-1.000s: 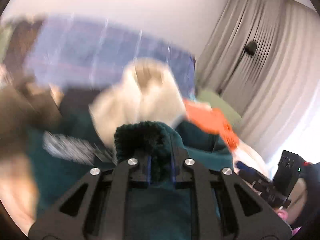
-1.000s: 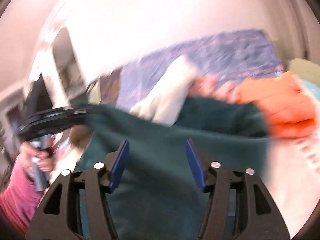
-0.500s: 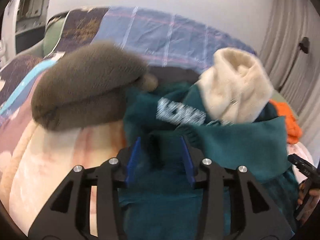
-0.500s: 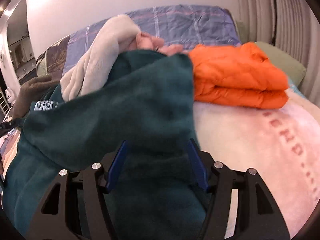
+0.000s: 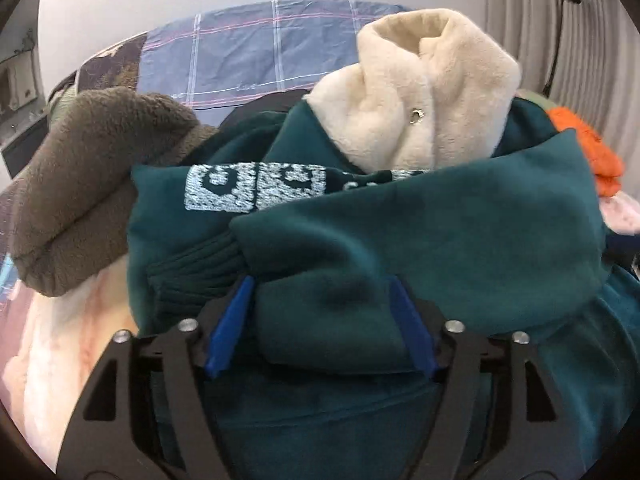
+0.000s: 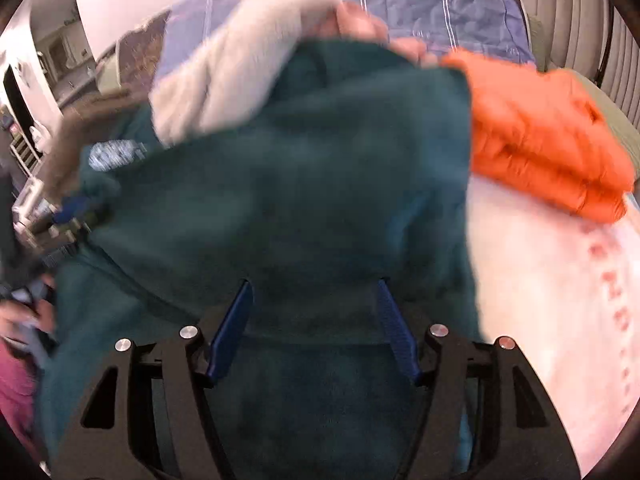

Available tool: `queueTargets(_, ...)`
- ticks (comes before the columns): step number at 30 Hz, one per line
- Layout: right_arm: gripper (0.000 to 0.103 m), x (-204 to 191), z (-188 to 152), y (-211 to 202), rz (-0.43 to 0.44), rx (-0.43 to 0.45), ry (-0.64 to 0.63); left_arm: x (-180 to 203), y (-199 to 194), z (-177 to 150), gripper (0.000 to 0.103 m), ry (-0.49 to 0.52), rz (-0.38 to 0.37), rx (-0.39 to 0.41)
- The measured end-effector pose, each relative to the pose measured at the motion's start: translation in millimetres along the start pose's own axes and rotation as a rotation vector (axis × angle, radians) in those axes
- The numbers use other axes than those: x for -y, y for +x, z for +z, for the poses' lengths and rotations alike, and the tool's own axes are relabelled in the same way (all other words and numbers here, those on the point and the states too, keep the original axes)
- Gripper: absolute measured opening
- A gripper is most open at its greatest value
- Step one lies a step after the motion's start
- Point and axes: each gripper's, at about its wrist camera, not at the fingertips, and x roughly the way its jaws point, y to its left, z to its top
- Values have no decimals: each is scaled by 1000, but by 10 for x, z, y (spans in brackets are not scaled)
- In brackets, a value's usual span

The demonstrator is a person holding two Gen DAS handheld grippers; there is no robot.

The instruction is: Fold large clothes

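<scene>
A dark green sweatshirt (image 5: 440,232) with pale blue lettering (image 5: 256,188) lies bunched on the bed, a sleeve with its ribbed cuff (image 5: 192,272) folded across its front. My left gripper (image 5: 320,320) is open, its blue pads on either side of a fold of the sleeve. In the right wrist view the same sweatshirt (image 6: 304,184) fills the middle. My right gripper (image 6: 314,320) is open, with green cloth lying between its pads.
A cream fleece jacket (image 5: 424,92) lies on the sweatshirt's far edge. A brown fleece (image 5: 84,176) sits to the left. A folded orange jacket (image 6: 548,136) lies at right on the pink blanket (image 6: 560,320). A blue checked pillow (image 5: 248,52) is behind.
My left gripper has opened and let go of the green cuff it held a second ago. The sleeve now lies folded across the sweatshirt. My right gripper stayed open and drew closer.
</scene>
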Motion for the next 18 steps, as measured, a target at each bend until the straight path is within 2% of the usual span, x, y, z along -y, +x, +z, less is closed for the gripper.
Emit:
queueTargets(3, 69, 53, 520, -263, 34, 92, 35, -4, -22, -2, 73, -8, -3, 17)
queueTargets(5, 77, 34, 989, -259, 85, 109, 39, -6, -118, -14, 74, -13, -12, 57)
queueTargets(8, 79, 56, 1587, 1, 143, 72, 89, -130, -311, -52, 78, -60, -29, 133)
queueTargets(10, 79, 133, 1950, 347, 198, 28, 193, -267, -408, -63, 78, -124, -61, 172)
queueTargets(13, 80, 193, 2270, 891, 196, -54, 321, -506, -490, -92, 78, -233, -112, 196)
queueTargets(15, 80, 197, 2407, 1196, 206, -74, 389, -670, -485, -120, 78, -312, -146, 192)
queueTargets(17, 76, 138, 2480, 1346, 230, -46, 420, -777, -445, -128, 78, -369, -173, 179)
queueTargets(18, 67, 79, 2523, 1387, 210, -2, 413, -804, -429, -140, 78, -384, -180, 172)
